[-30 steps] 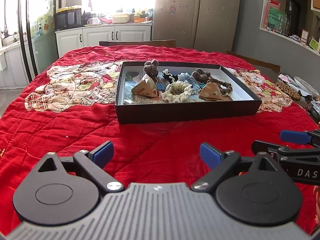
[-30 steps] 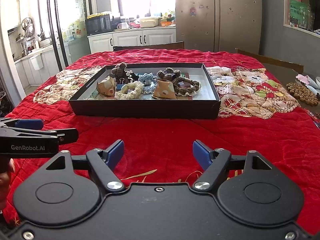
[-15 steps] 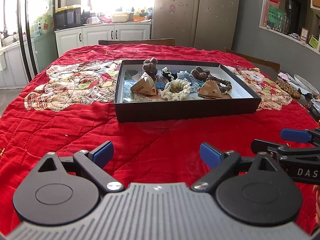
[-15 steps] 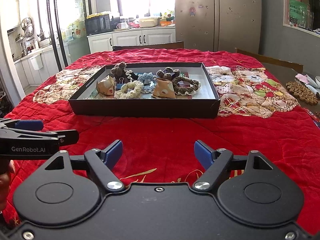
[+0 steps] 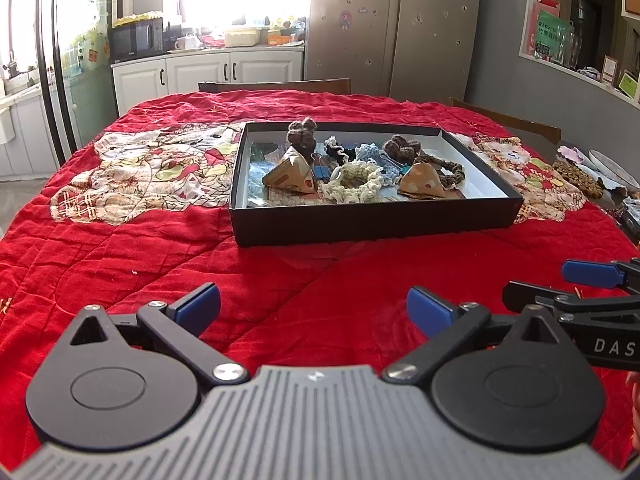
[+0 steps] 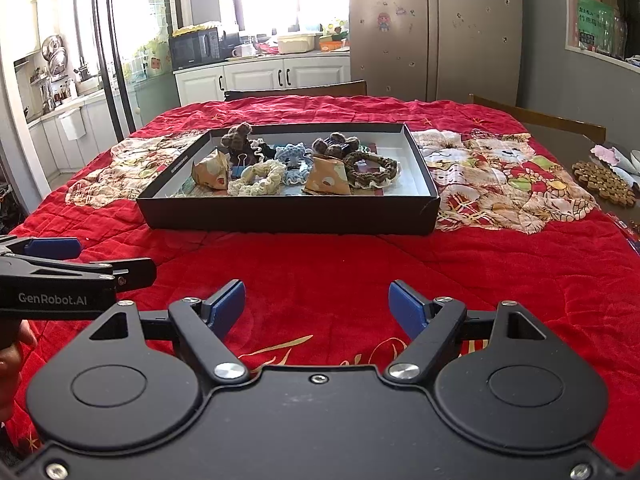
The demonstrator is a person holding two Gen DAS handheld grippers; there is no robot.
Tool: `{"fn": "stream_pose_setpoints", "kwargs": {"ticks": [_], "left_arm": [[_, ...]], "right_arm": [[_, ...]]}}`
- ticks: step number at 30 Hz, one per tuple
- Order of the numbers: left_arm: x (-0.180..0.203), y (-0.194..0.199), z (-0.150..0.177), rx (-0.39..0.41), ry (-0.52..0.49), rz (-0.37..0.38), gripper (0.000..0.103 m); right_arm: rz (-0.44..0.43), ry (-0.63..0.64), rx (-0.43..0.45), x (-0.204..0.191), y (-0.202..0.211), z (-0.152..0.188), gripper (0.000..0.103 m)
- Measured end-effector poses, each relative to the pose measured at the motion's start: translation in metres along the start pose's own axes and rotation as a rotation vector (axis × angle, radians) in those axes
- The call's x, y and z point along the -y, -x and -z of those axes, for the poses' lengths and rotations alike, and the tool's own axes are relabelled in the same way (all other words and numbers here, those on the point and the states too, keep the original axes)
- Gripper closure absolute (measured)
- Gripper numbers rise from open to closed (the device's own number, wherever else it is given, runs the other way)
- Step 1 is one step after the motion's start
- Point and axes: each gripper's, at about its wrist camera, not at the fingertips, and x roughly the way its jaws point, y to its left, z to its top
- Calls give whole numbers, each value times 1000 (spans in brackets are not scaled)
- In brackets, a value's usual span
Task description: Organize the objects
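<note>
Red quilt beneath left gripper, jaws opening, and right gripper, jaws apart, both empty.

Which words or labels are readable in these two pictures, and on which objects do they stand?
"GenRobot.AI": side of the left gripper.
"DAS", cut off by the frame edge: side of the right gripper.
Green sign on the wall shelf: too blurred to read.
Fridge stickers: no readable text.

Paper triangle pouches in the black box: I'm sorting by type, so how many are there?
2: one paper triangle pouch at the box's left, another right of centre beside the brown scrunchie. More may hide under the clutter.
</note>
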Motion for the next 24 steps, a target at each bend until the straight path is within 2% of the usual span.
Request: {"fn": "stream_pose_setpoints", "kwargs": {"ticks": [16,24], "left_arm": [[4,-2,2,-15,-13,6,0],[7,-2,4,-27,-15,41,0]], "right_arm": [[0,1,0,1,0,0,25],[1,-1,-3,1,0,1,25]]}}
